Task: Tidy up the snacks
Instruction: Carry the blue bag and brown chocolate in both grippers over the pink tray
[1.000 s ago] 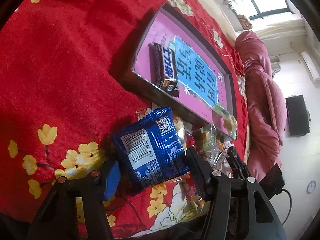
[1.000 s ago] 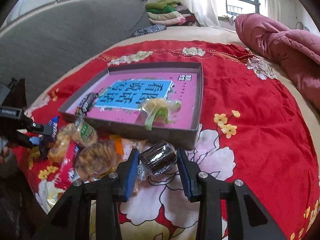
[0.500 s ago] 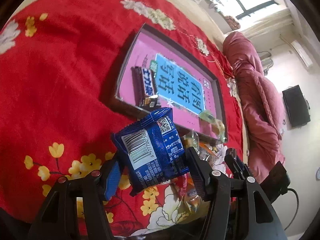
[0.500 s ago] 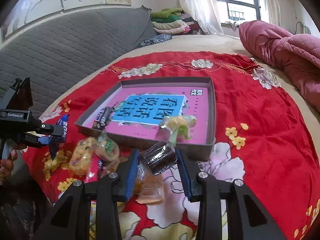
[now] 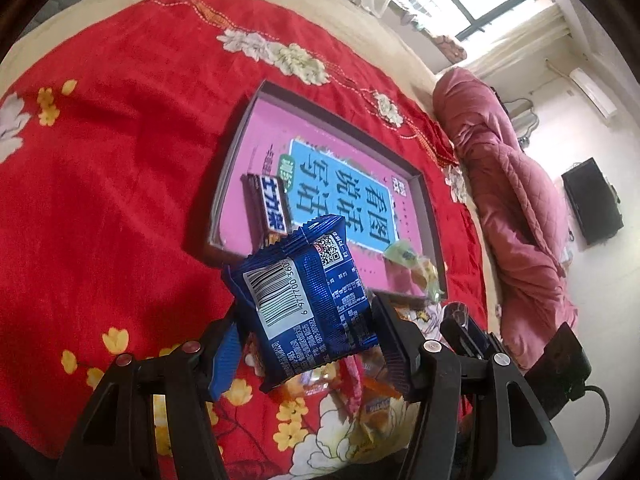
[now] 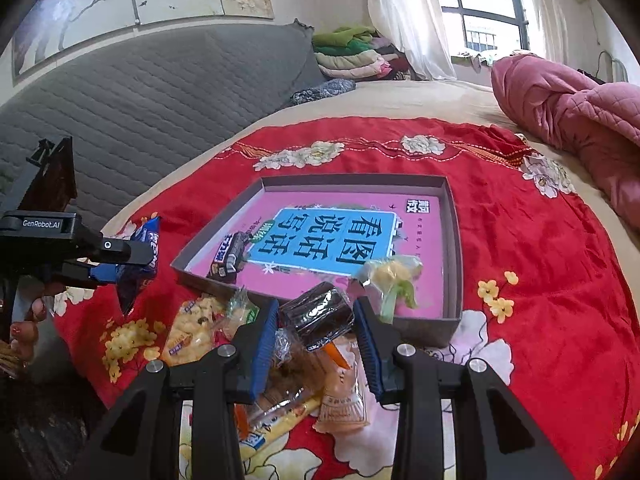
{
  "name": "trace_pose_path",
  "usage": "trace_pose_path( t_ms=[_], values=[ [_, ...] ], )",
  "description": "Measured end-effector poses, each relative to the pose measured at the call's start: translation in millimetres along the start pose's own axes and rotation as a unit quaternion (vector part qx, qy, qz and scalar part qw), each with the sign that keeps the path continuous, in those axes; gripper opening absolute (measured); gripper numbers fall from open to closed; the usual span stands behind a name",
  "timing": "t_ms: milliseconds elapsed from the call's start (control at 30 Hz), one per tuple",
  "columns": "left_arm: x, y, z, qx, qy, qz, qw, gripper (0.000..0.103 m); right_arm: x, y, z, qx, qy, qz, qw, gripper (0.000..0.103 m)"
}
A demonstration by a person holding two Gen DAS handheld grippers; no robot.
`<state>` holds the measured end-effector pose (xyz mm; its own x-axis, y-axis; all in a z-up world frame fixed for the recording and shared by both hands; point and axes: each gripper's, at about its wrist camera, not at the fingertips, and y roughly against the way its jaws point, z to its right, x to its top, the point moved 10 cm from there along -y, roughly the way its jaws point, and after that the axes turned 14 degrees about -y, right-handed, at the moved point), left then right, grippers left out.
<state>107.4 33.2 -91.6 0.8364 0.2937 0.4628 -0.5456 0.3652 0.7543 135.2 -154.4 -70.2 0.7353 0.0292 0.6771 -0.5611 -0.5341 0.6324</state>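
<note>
A bed spread with a red cloth printed with white and yellow flowers (image 6: pixel 532 248) fills both views, a grey quilted headboard (image 6: pixel 160 96) behind it and a rolled pink quilt (image 6: pixel 568 116) at its far side. On the cloth lies a shallow grey cardboard box with a pink and blue printed floor (image 6: pixel 451 240); inside it rest a dark chocolate bar in a wrapper (image 6: pixel 229 258) near the left wall and a clear-wrapped yellow and green snack (image 6: pixel 394 276) near the front wall. A heap of loose wrapped snacks (image 6: pixel 304 380) sits on the cloth in front of the box. The left gripper (image 5: pixel 308 340) is clamped on a blue foil snack packet with a barcode (image 5: pixel 298 304), held off the cloth. The right gripper (image 6: pixel 316 332) is clamped on a dark round cake in clear film (image 6: pixel 318 316), above the heap.
</note>
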Motion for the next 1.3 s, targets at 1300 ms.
trace_pose_path(
  t_ms=[1300],
  values=[
    [49.3, -56.9, 13.9, 0.017, -0.044, -0.006, 0.9989, 0.063, 28.2, -43.4, -17.7, -0.003, -0.017, 0.000, 1.000, 0.039]
  ],
)
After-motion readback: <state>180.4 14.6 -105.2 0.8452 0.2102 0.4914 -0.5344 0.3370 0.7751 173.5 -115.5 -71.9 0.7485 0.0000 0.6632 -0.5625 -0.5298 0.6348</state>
